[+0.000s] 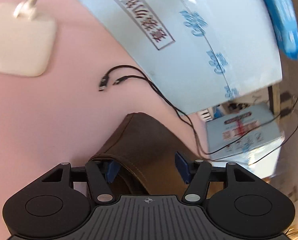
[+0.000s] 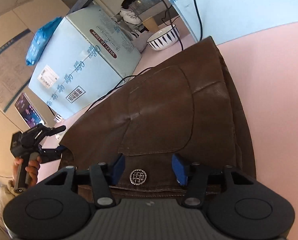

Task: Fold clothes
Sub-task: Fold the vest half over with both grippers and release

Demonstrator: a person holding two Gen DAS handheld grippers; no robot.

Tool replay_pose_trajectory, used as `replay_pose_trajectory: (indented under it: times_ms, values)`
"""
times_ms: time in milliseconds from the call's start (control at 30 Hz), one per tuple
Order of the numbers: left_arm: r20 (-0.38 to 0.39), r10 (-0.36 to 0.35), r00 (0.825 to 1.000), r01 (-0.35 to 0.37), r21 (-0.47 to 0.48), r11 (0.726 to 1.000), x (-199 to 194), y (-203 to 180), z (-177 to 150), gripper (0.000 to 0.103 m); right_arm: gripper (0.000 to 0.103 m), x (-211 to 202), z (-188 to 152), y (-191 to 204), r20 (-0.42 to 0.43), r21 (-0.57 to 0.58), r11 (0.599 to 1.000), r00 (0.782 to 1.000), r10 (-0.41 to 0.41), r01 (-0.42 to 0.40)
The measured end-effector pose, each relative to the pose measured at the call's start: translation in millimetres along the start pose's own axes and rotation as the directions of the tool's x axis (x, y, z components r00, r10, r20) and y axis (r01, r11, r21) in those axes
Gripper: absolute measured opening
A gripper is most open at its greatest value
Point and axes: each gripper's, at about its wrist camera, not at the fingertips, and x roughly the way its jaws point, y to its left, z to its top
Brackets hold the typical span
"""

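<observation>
Jaws of both grippers stand apart over brown trousers (image 2: pixel 169 104) lying folded on the pink counter (image 2: pixel 279 64); the right gripper (image 2: pixel 148 168) straddles the buttoned waistband, best pinched through every layer before lifting.

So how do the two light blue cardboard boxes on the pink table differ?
In the right wrist view, the near light blue cardboard box shows its whole side and carries a blue plastic packet; the far light blue cardboard box is cropped by the frame, with cables hanging across it. Both bear blue printed tape.
</observation>
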Motion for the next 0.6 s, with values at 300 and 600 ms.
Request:
replay_pose_trajectory:
  times_ms: [300, 600]
  values:
    - [-0.064, 0.316, 0.947, -0.274, 0.356, 0.893, -95.1, -28.4, -30.8, 0.08, 0.06, 2.2, -12.6, 8.5, 0.054, -0.097, 0.995, 0.998, -0.022, 0.027]
    - [-0.083, 0.375, 0.923, -0.268, 0.562, 0.782, -143.4, -44.5, -135.6, 0.086, 0.079, -44.9, -20.2, 22.1, 0.167, -0.109, 0.987, 0.981, -0.097, 0.116]
